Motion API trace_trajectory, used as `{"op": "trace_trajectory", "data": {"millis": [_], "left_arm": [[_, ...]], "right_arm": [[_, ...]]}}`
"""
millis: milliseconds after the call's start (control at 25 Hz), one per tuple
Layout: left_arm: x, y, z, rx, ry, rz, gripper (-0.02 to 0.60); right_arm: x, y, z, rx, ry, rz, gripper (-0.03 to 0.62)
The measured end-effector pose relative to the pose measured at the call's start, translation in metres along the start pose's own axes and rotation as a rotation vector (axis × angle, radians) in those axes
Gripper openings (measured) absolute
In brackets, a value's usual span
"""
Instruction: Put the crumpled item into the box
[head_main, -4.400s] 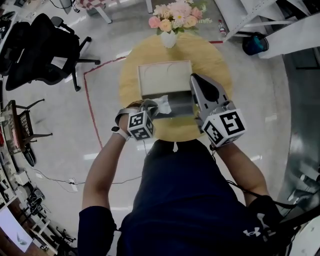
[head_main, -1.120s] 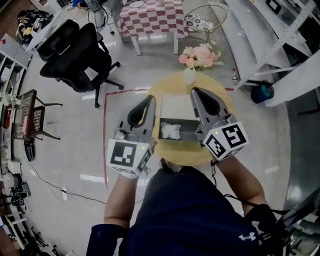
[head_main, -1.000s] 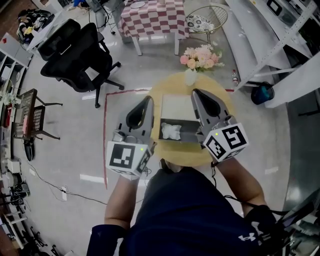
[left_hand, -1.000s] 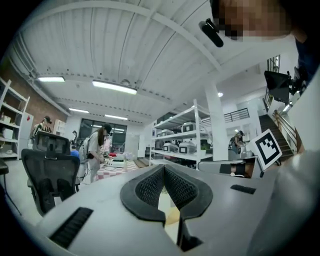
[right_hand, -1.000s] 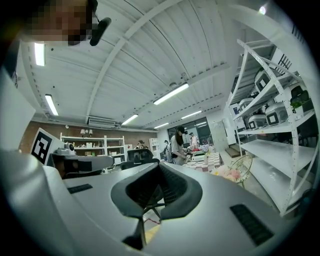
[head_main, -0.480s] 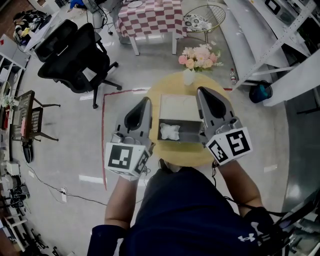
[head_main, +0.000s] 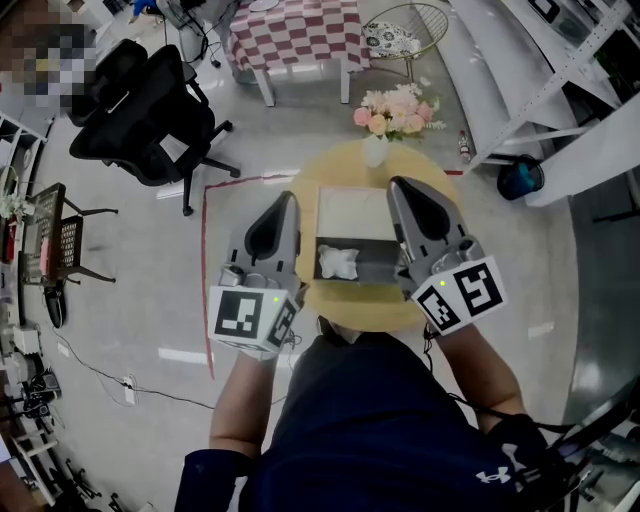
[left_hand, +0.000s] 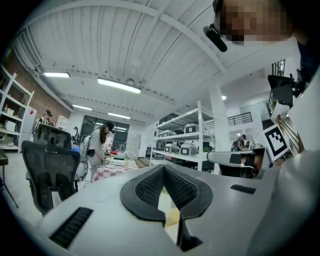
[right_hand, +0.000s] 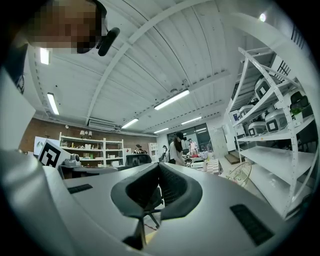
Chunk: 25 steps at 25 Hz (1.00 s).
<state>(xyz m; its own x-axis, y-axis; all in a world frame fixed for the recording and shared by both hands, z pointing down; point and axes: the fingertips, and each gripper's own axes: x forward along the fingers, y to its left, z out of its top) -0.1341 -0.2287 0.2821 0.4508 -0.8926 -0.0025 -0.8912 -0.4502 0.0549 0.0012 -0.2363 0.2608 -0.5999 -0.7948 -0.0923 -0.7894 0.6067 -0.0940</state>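
Two grippers, both pointed forward, one either side of the box. Left gripper (head_main: 285, 200): jaws clenched together, nothing between them. Same reading in the left gripper view (left_hand: 163, 169), tips meeting against ceiling and shelving. Right gripper (head_main: 402, 188): likewise clenched and empty, tips meeting in the right gripper view (right_hand: 159, 167). Marker cubes at the near ends, close to the torso.

Between the two grippers, from the head view: open box (head_main: 372, 272), dark inside, pale lid (head_main: 352, 212) laid back on the far side. Crumpled item (head_main: 338, 262), white, inside the box toward its left end, touched by neither gripper. Left gripper just beside the box's left edge. Right gripper overlapping the right edge in this view, height above it not readable.

Box on a round yellow table (head_main: 350, 305). At the table's far rim, white vase (head_main: 374, 152), upright, with pink and cream flowers (head_main: 392, 108).

Further out:
- Red tape line (head_main: 205, 262) on the pale floor, left of the table.
- Black office chair (head_main: 140, 110) beyond the tape line.
- Checkered table (head_main: 298, 28) and wire chair (head_main: 402, 32) at the far end.
- White shelving (head_main: 560, 70) to the right, dark blue object (head_main: 520, 177) at its foot.
- Person (left_hand: 97, 147) standing far off by the checkered table, in the left gripper view.
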Motion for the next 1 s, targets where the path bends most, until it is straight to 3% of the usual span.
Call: {"op": "trace_trajectory", "data": {"millis": [1000], "left_arm": [[0.011, -0.002, -0.007, 0.016, 0.011, -0.027, 0.017]], "right_arm": [[0.008, -0.006, -0.013, 0.028, 0.029, 0.018, 0.005]]}}
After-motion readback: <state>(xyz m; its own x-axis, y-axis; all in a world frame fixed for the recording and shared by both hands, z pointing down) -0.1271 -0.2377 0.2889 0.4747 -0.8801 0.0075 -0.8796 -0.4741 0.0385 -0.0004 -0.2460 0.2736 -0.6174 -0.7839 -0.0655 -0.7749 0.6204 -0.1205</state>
